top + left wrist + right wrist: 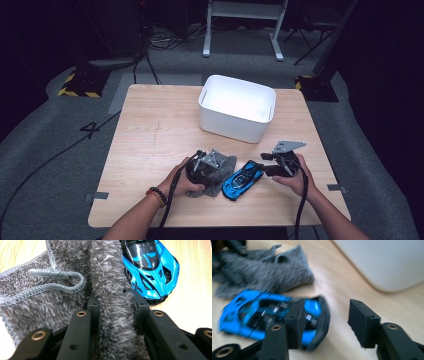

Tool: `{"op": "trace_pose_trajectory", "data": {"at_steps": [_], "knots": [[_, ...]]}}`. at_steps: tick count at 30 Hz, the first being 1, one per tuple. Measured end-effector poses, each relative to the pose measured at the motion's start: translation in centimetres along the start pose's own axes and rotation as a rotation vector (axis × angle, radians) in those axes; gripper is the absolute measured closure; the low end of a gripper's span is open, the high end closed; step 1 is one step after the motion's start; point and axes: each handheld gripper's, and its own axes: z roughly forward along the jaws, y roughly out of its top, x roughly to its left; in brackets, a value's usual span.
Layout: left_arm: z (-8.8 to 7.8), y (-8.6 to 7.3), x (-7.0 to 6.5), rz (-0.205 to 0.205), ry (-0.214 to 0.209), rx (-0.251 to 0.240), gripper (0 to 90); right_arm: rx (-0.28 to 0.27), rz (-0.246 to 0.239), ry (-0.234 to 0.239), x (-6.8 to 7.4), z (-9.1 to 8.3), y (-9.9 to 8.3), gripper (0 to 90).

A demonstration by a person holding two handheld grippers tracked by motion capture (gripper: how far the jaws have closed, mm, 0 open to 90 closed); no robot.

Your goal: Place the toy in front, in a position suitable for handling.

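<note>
High view looked forward and down on the whole table [150, 115] from above its near edge. Each gripper view sat close above the tabletop, looking along its own jaws. All three shared the car [242, 180] [150, 267] [262, 312] and cloth [222, 172] [62, 277] [262, 272].

The toy car [242, 180] was bright metallic blue, with glossy black over its cabin, vents and rear edge. Beside it the cloth [110, 290] was mottled grey, shaggy on one face and flecked darker and lighter on the other, with a pale grey stitched border. The bin [236, 108] was plain white. The worktop [155, 130] was light wood with a faint grain. Both grippers' jaws were matt black with brass-coloured rivets, and a dark bead bracelet [158, 194] had one orange bead.
</note>
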Motion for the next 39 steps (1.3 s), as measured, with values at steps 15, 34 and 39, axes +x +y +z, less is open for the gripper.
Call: {"op": "trace_pose_trajectory", "data": {"at_steps": [15, 34, 39], "knots": [[0.0, -0.2, 0.2, -0.005, -0.016, -0.015, 68.8, 0.103, -0.035, 0.066, 2.1, 1.2, -3.8, 36.9], [0.9, 1.2, 0.2, -0.025, -0.025, -0.108, 70.8, 0.088, -0.079, 0.078, 2.2, 1.9, -3.5, 42.9], [0.8, 2.5, 0.8, -0.027, 0.041, -0.161, 71.7, 0.085, -0.113, 0.087, 2.4, 2.2, -3.4, 43.7]]}}
